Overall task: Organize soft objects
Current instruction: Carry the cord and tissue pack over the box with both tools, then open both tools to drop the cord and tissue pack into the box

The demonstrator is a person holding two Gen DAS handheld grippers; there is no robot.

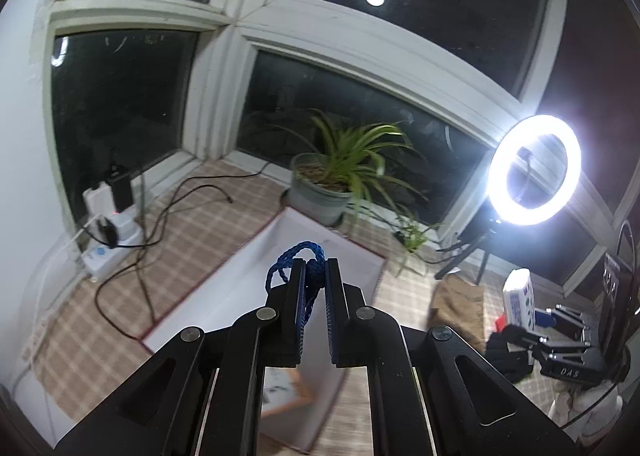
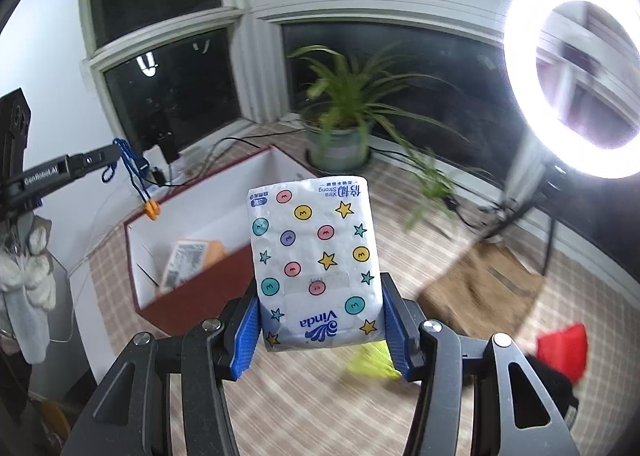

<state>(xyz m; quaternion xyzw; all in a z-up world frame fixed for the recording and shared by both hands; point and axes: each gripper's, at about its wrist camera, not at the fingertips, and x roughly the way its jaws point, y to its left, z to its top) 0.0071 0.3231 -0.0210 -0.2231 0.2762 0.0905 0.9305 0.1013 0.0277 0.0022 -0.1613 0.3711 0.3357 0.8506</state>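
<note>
tissue pack [image 2: 314, 264]: soft crinkly plastic, rectangular, long axis upright, held above checked counter [image 2: 304, 408] | right gripper [image 2: 320, 320]: jaws clamp its lower sides, tilted down | left gripper [image 1: 316, 276]: jaws closed on braided blue cord [image 1: 294, 256], over white-lined box [image 1: 256, 256]

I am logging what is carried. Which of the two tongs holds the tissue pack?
The right tongs hold the Vinda tissue pack, squeezed between their blue pads. The left tongs pinch only a blue cord.
</note>
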